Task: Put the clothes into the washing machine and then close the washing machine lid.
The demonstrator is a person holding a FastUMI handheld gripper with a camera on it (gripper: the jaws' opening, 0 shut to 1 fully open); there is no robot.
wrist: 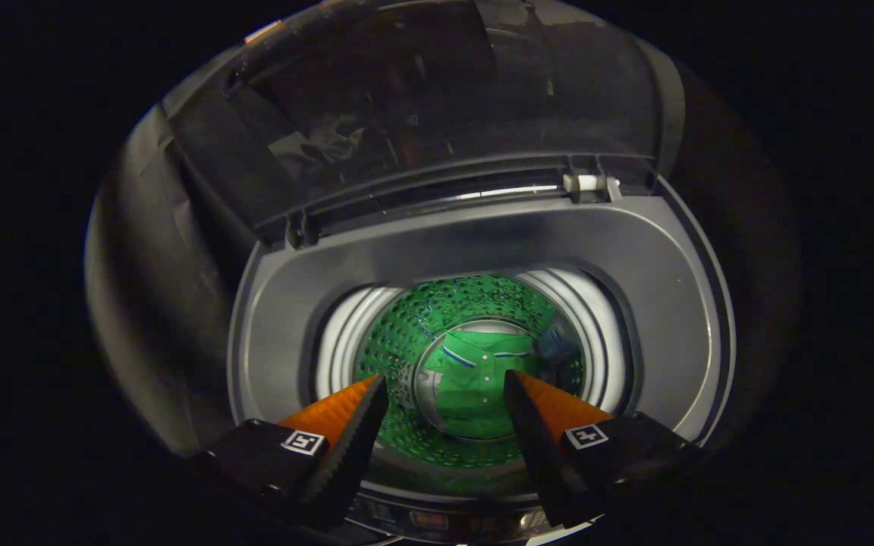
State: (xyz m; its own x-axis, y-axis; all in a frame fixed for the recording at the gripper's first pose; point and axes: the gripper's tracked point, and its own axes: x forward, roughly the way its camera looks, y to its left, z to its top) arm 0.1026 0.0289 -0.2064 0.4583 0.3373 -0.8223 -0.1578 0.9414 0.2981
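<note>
Gripper view: I hold the gripper (444, 383) above the washing machine (657, 303), pointed down into its opening. The two fingers (353, 425) stand well apart with nothing between them; the gripper is open and holds nothing.

The washing machine lid (422, 98) is raised. It stands at the far side of the opening, a dark translucent panel hinged along the far edge of the grey top deck. A small light-coloured hinge piece (585, 183) sits at the right end of that edge.

The drum (399, 334) lies beyond the fingers, below the grey collar. Its perforated wall reflects green. A bright ribbed ring (604, 334) surrounds the drum mouth on the left and right.

The clothes (475, 379) lie at the bottom of the drum, seen between the two fingertips and well below them. The item is a green garment with a collar, a button placket and thin blue-and-white stripes. A darker item (556, 345) lies just right of it; I cannot tell what it is.
</note>
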